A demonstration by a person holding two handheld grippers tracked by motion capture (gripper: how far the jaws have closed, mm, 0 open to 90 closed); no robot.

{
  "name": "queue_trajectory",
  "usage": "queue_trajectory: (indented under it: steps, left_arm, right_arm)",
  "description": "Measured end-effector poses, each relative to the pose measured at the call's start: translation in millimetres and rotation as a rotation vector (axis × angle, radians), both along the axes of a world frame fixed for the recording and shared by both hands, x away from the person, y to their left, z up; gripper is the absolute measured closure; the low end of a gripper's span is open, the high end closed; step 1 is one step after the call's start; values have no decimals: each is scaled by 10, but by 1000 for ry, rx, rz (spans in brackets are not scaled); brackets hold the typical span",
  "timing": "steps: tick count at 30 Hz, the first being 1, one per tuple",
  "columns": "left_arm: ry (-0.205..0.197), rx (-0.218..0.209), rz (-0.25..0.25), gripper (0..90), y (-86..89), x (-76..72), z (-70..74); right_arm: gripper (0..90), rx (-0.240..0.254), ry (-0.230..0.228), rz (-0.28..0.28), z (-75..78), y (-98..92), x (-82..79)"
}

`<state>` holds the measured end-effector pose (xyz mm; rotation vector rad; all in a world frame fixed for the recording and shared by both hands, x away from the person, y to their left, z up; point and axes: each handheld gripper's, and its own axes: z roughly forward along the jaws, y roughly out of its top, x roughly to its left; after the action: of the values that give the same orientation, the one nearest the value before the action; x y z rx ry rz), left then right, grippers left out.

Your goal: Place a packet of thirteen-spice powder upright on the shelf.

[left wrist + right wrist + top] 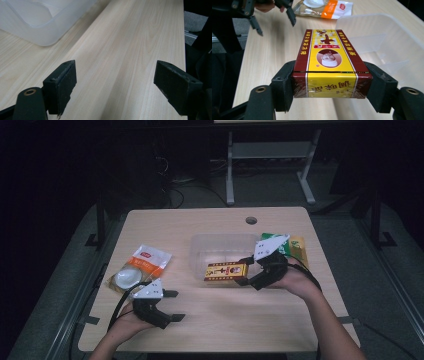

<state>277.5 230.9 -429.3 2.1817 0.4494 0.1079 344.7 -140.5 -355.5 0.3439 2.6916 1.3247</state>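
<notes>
Starting at the left of the high view: there's a clear packet with an orange and white label (139, 268) lying flat on the wooden table (210, 320), with what looks like a white bowl-shaped thing inside, though it's too small and dim to be sure. Just in front of it, toward the person, sits the left gripper (170, 306), held in the left hand (126, 322). Its jaws are spread wide with nothing between them, just bare tabletop, and the left gripper view backs that up: both black pads hang over plain wood with a corner of the clear plastic tub (42, 22) up in the far left.

Moving to the middle, that tub (222, 251) is a see-through rectangular container sitting roughly centre table. The red and yellow box (226, 271) is at the tub's near edge, lying flat-side up, lengthwise left to right.

Then the right gripper (246, 270), held by the right hand (295, 281), has the box clamped by its right end. In the right gripper view the jaws press on both long sides of the box (329, 62), which sticks straight out away from the camera, with the tub's wall (387, 40) just beside it.

Behind the right gripper, a green and yellow packet (292, 247) lies on the table just right of the tub.
</notes>
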Motion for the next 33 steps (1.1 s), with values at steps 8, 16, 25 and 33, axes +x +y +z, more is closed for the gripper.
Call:
queue_trajectory:
  steps: [8, 16, 25, 33]
  left_arm:
    - [0, -12, -5, 178, -25, -15, -3]
    - [0, -12, -15, 177, -48, -28, -6]
    - [2, -28, -26, 177, -61, -36, 0]
    - [2, -28, -28, 177, -56, -32, -1]
  right_arm:
    - [321, 4, -22, -14, 184, 51, 201]
    - [321, -27, -19, -18, 268, 182, 428]
    - [321, -52, -14, -25, 263, 330, 601]
    - [320, -87, -28, -24, 248, 468, 750]
